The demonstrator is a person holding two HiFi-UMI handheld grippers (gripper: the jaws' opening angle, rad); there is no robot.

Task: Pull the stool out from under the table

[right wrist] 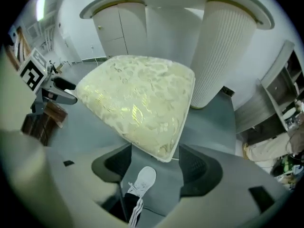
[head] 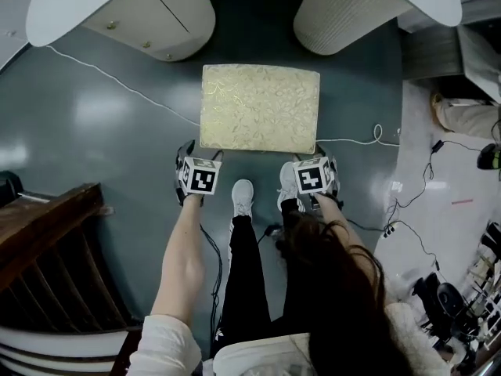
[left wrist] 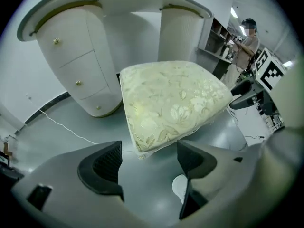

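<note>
Now, stool [head: 260,108]: rectangular seat in pale gold leaf-patterned fabric, standing on the grey-blue floor [head: 94,131], fully out from beneath the table top, in front of the gap between the two pedestals
Table [head: 70,6]: white curved top along the far edge of the head view, carried on a left pedestal [head: 156,18] with drawers and small knobs and a ribbed right pedestal [head: 344,14]
Left gripper [head: 202,153]: pointing down at the stool's near left corner; its own view [left wrist: 149,163] has the jaws spread wide, the seat corner [left wrist: 171,101] showing in the gap with neither pad on it, so it is released and empty
Right gripper [head: 315,163]: pointing down at the stool's near right corner; its own view [right wrist: 156,167] has the jaws likewise wide apart, the seat corner [right wrist: 137,101] above the gap and untouched, nothing gripped
Shoe [head: 243,196]: white, on the floor between the two grippers, just beside the stool's near edge; seen too through the right jaws [right wrist: 140,182]
Cable [head: 117,81]: thin, white, lying across the floor from the left edge toward the stool, and on past its right side
Wooden furniture [head: 47,225]: dark, at the floor's near left corner, well apart from the stool
</note>
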